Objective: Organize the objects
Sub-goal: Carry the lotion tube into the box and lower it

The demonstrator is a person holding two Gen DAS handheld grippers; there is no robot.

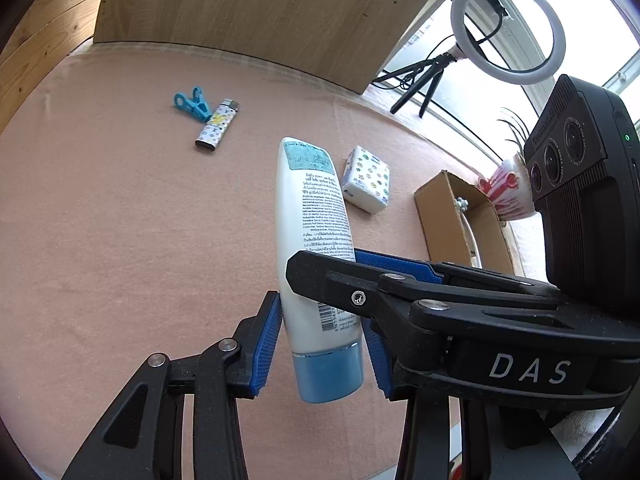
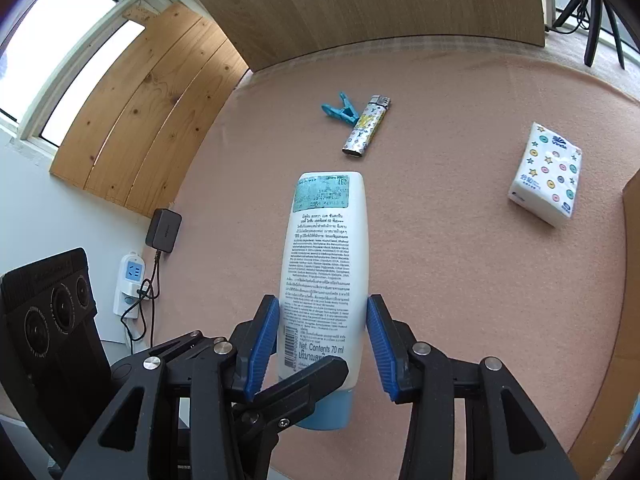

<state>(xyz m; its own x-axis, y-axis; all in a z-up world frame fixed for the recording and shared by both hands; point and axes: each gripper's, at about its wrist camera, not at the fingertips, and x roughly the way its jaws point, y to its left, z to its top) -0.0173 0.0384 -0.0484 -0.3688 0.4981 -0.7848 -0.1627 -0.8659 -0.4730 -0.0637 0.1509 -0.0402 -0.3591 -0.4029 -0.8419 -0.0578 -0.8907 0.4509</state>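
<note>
Tube (image 1: 310, 216) of lotion, white with blue cap, held clear above the pink-felted bench (image 1: 120, 240), clamped by both the left gripper (image 1: 320, 344) and the right gripper (image 2: 322, 344). Only the left view shows a cardboard box (image 1: 452, 216), open, with a white item inside, a ring light (image 1: 508, 28) and a patterned cup (image 1: 510, 192). Only the right view shows a wall socket (image 2: 130, 284) and charger (image 2: 163, 230). Blue clip (image 2: 340, 110), lighter (image 2: 366, 126) and tissue pack (image 2: 546, 174) lie on the felt.
</note>
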